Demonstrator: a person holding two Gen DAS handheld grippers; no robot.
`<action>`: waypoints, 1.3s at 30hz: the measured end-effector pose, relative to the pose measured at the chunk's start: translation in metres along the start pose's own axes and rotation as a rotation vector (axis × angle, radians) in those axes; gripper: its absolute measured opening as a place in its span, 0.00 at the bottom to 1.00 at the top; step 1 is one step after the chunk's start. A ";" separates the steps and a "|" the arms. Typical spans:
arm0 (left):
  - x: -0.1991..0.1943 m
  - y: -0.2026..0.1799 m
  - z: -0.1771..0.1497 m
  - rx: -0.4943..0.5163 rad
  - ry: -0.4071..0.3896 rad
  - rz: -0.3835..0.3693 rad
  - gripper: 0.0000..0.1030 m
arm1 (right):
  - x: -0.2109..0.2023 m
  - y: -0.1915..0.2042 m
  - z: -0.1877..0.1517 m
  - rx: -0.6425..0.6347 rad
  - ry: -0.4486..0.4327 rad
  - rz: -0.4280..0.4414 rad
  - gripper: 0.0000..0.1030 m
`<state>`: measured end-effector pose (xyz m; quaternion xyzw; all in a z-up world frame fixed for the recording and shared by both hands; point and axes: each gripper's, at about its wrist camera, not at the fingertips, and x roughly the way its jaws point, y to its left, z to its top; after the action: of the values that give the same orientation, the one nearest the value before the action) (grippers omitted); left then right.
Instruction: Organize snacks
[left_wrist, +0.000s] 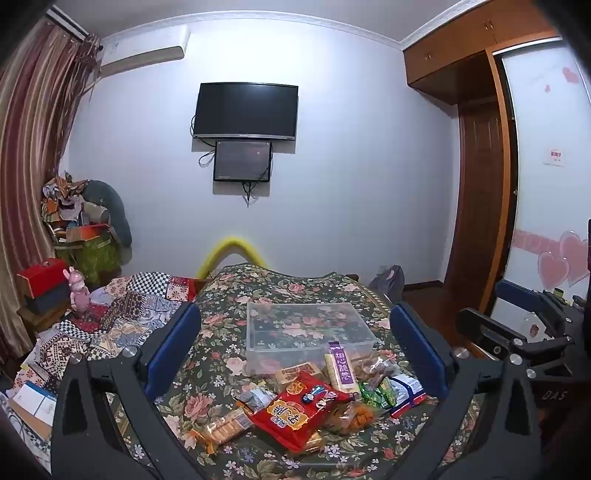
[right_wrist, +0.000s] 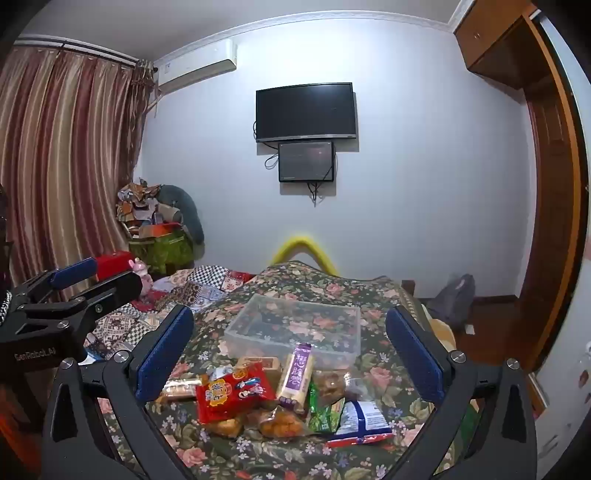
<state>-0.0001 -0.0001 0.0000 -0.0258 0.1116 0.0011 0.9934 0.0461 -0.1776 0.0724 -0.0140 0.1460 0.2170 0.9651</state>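
A pile of snack packets lies on the floral bedspread (left_wrist: 221, 354): a red bag (left_wrist: 295, 410), a purple-labelled bar (left_wrist: 341, 367), green packets (left_wrist: 376, 393), a blue-white packet (left_wrist: 406, 391) and a clear cracker pack (left_wrist: 225, 428). Behind the pile stands an empty clear plastic box (left_wrist: 306, 332). My left gripper (left_wrist: 295, 350) is open and empty, above the pile. In the right wrist view the red bag (right_wrist: 232, 391), purple bar (right_wrist: 297, 373), blue-white packet (right_wrist: 362, 417) and box (right_wrist: 295, 325) lie between the open fingers of my right gripper (right_wrist: 291, 350), which is empty.
A patchwork quilt (left_wrist: 122, 317) lies left of the bedspread. A red box (left_wrist: 42, 277) and pink toy (left_wrist: 79, 291) stand at the far left. A wardrobe (left_wrist: 476, 177) and wooden floor are on the right. The other gripper shows at each view's edge (left_wrist: 517, 332), (right_wrist: 66, 295).
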 end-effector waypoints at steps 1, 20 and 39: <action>0.000 0.000 0.000 0.001 0.002 -0.005 1.00 | 0.000 0.000 0.000 -0.002 -0.001 -0.003 1.00; 0.000 -0.002 -0.003 -0.001 0.005 -0.019 1.00 | -0.003 -0.001 0.003 -0.003 -0.011 0.003 1.00; 0.002 -0.002 -0.004 -0.003 0.013 -0.024 1.00 | -0.004 -0.003 0.006 0.010 -0.012 0.000 1.00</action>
<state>0.0014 -0.0026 -0.0044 -0.0286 0.1179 -0.0109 0.9926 0.0460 -0.1815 0.0793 -0.0078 0.1415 0.2162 0.9660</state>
